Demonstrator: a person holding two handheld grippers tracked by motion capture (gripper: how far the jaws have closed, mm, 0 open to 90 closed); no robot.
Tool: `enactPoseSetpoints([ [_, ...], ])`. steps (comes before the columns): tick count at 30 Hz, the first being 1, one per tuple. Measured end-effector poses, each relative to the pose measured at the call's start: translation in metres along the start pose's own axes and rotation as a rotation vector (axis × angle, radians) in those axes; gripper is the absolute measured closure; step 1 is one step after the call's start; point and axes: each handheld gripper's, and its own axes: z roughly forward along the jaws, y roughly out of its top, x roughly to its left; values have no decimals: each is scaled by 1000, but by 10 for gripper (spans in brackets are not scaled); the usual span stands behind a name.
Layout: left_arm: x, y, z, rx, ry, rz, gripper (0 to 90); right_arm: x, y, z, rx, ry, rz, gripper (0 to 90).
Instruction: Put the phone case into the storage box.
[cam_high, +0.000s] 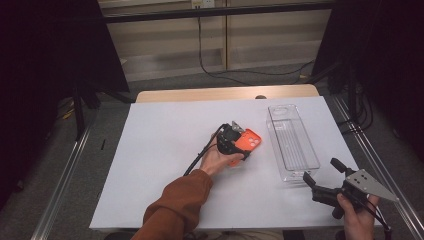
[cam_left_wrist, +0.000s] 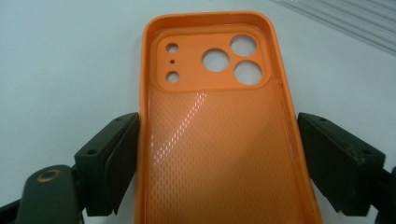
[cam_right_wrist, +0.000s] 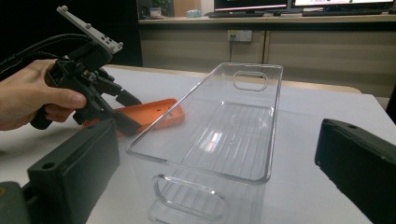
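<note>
A white table top (cam_high: 165, 165) carries two things: an orange soft-plastic phone case (cam_high: 248, 140) with round camera cut-outs, and a long clear plastic bin (cam_high: 292, 142) with ribbed floor and an oval handle hole at each end. The bin serves as the landmark here.

The phone case lies just beside the bin's long left wall, open side up, camera holes toward the far end. The left gripper (cam_high: 235, 142), held in a hand (cam_high: 215, 160) with a rust-brown sleeve (cam_high: 177, 210), sits over the case's near end on that same side of the bin. In the left gripper view the case (cam_left_wrist: 217, 140) lies between the two black jaws, one on each long edge; both stand right at the rim, but whether they press on it cannot be told.

The right gripper (cam_high: 320, 177) hovers just off the bin's near end, toward its right corner, held in the other hand (cam_high: 357, 217). In the right gripper view its jaws stand wide apart, with nothing between them, framing the bin (cam_right_wrist: 219, 135); beyond the bin's left wall show the case (cam_right_wrist: 154, 116) and left gripper (cam_right_wrist: 114, 109).
</note>
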Motion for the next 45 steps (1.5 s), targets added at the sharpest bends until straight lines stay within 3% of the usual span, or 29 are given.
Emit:
enactPoseSetpoints([
  [20,0,3,-2,24,13,-11,165,0,0,0,-1,-1,4,0],
  [26,0,3,-6,22,12,12,165,0,0,0,-2,-2,4,0],
  [43,0,1,-26,-40,29,-11,164,0,0,0,0,-3,4,0],
  [45,0,1,-30,-50,38,1,164,0,0,0,-1,-4,5,0],
])
